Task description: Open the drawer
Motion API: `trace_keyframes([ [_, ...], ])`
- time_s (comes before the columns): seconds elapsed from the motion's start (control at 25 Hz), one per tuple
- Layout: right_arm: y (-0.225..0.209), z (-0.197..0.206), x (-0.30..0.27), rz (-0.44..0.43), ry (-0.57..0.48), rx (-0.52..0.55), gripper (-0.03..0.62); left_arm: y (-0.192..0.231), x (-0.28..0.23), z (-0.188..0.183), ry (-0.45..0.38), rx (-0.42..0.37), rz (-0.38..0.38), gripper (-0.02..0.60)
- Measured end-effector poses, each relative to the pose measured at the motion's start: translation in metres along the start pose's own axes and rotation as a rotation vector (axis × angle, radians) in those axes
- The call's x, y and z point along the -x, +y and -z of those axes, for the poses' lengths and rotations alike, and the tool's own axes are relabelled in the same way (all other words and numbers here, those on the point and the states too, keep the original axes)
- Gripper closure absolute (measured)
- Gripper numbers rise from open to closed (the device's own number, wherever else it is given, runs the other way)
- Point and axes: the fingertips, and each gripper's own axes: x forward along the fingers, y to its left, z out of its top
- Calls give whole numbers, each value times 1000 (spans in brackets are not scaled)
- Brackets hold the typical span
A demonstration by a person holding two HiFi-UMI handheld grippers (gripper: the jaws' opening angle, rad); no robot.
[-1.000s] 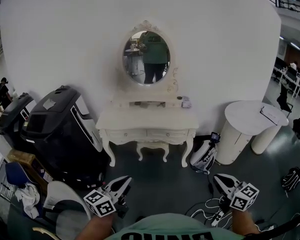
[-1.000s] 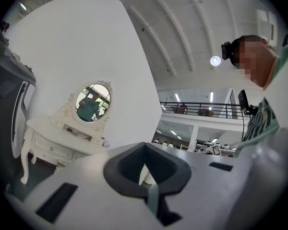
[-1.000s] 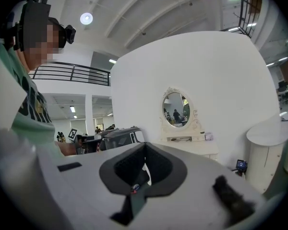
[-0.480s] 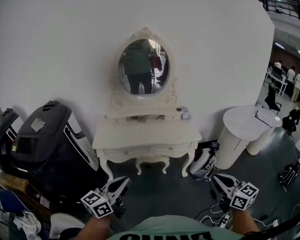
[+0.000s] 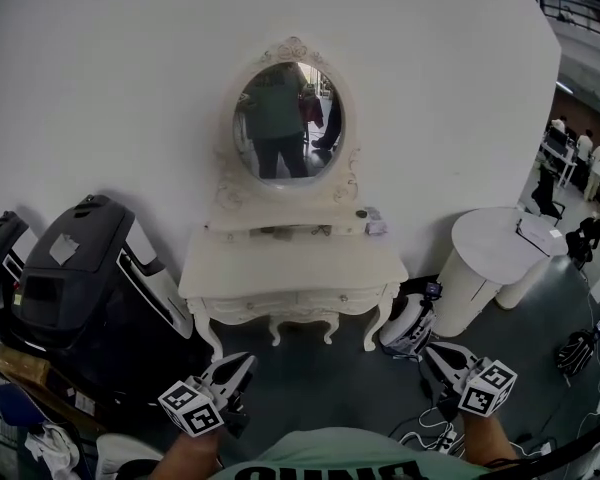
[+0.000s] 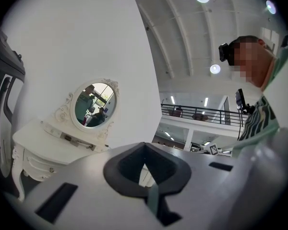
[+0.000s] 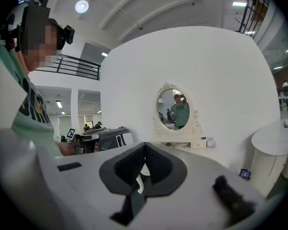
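white wall (image 5: 130,88) backs the vanity (image 5: 290,253); its drawer (image 5: 345,299) sits shut, well apart from both tools. left gripper (image 5: 238,368) and right gripper (image 5: 440,360) are pressed together, empty; arriving so, they would likely bump the front, not grip.

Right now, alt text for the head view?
A white dressing table with an oval mirror stands against a white wall, its drawers closed. At the bottom edge, the left hand-held gripper and right hand-held gripper, both shut and empty, point toward it from well short of it.
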Motion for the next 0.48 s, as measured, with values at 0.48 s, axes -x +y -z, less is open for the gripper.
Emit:
trace_keyframes([
  [0.48, -149, -35, -30, -189, -28, 5, 582, -19, -110, 9, -64, -56, -169, 575],
])
